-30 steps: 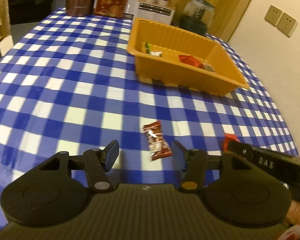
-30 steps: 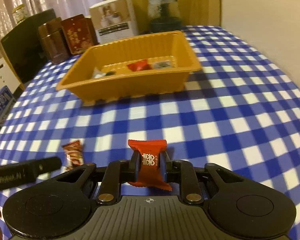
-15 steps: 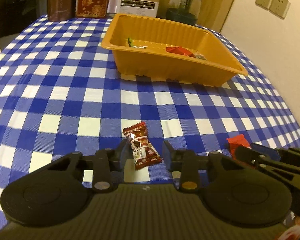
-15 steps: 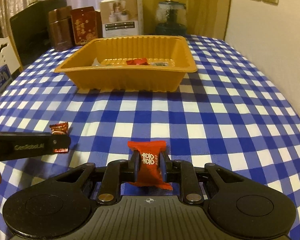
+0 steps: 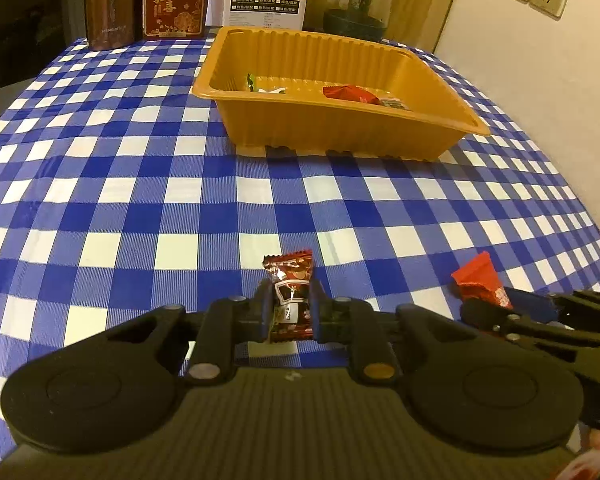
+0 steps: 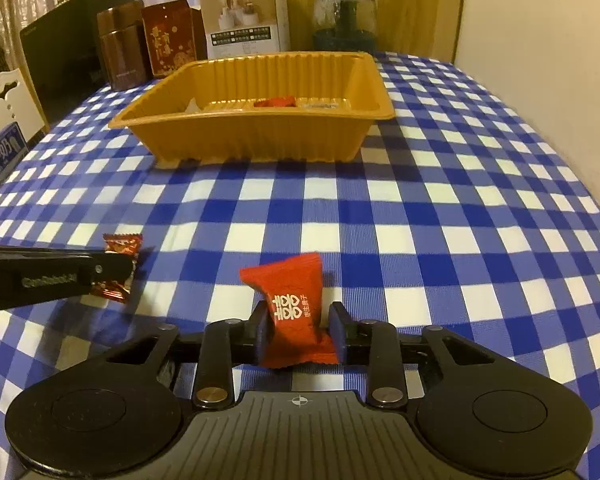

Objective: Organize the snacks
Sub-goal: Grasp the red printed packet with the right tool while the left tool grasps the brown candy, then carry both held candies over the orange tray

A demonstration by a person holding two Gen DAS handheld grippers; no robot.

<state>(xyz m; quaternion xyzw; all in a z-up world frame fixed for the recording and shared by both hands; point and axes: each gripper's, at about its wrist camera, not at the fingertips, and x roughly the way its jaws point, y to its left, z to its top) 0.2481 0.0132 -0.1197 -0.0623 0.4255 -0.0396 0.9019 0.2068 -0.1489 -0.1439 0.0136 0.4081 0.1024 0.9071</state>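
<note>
My left gripper is shut on a dark red-brown candy just above the checked cloth; the candy also shows at the left of the right wrist view. My right gripper is shut on a bright red snack packet with white characters; the packet also shows in the left wrist view. The orange tray stands farther back on the table and holds a red packet and a few other wrapped snacks. In the right wrist view the tray is straight ahead.
Brown and red tins, a white box and a glass jar line the table's far edge. A wall runs along the right side. A blue carton and a white chair back stand beyond the table's left edge.
My left gripper has closed on the dark candy, which lay loose on the cloth a second ago. My right gripper kept its hold on the red packet; both views now sit lower and more level.
</note>
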